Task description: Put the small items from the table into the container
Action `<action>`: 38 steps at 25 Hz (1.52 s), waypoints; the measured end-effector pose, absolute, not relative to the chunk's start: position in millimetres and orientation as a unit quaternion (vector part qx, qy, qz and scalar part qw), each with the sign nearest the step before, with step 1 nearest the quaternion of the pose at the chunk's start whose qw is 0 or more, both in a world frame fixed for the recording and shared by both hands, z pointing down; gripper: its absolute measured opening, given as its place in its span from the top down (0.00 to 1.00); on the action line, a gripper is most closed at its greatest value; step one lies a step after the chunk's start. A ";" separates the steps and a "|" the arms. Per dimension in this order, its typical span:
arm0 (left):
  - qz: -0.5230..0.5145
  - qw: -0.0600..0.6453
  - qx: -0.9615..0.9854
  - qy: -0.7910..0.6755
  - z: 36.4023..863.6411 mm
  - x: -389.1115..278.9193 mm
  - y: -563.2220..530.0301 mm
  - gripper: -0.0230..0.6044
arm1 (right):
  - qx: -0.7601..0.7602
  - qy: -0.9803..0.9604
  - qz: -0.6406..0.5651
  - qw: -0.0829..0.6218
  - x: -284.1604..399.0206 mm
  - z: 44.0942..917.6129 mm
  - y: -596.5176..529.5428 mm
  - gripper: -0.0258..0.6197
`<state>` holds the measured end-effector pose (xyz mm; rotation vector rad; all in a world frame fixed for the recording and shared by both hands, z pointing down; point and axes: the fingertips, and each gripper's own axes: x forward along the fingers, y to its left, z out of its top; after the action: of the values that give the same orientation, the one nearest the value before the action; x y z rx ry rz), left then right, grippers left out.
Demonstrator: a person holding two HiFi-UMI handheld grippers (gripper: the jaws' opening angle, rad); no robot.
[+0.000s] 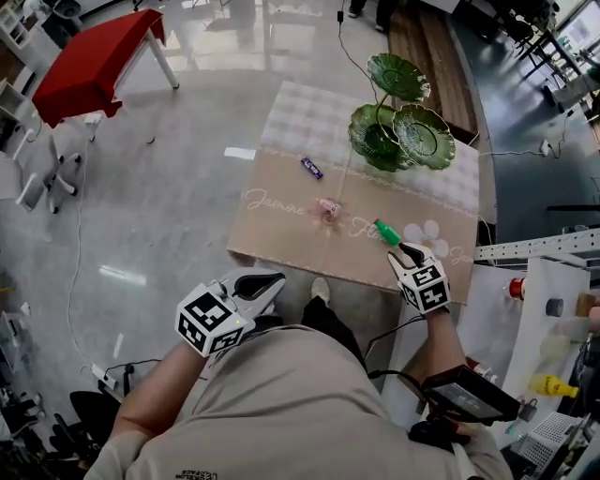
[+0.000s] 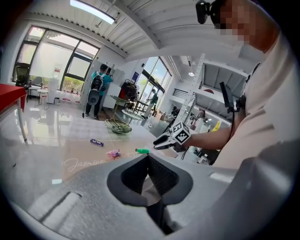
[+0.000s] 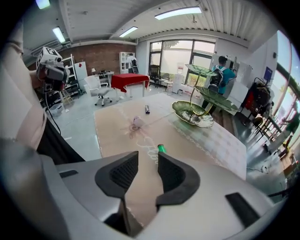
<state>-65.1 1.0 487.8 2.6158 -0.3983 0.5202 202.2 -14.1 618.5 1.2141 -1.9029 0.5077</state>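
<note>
I'm watching green item (image 1: 386, 231) lying on table (image 1: 272, 246), just ahead of right gripper (image 1: 409, 251), slightly toward its right jaw, long axis seeming to run roughly along my approach. Right jaws standing apart, gripping nothing. Left gripper (image 1: 264, 280) hanging off near table edge, well apart, tips meeting, empty. I'm judging right hand nearer of the 2. Container (image 1: 398, 131) standing beyond.

floor (image 1: 187, 141): glossy grey | furniture: red table (image 1: 94, 66) | far wall (image 3: 101, 54): brick | windows (image 3: 180, 54): tall | light: ceiling strips (image 3: 180, 12)
</note>
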 end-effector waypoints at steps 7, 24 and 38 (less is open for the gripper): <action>0.170 0.224 0.943 -0.179 467.5 -33.4 -18.1 0.95 | 0.431 -0.751 0.219 0.450 233.3 670.7 -39.3 0.73; 0.173 0.240 0.924 -0.242 470.9 20.2 -27.2 0.95 | 0.342 -0.780 0.231 0.471 246.8 720.9 -62.0 0.70; 0.169 0.228 0.929 -0.236 466.6 45.2 -38.8 0.95 | 0.317 -0.818 0.205 0.434 230.6 638.4 -77.7 0.72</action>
<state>45.2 -38.8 466.6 2.5594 -0.6514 0.4662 230.6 -77.7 638.4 0.7895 -2.0371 0.5095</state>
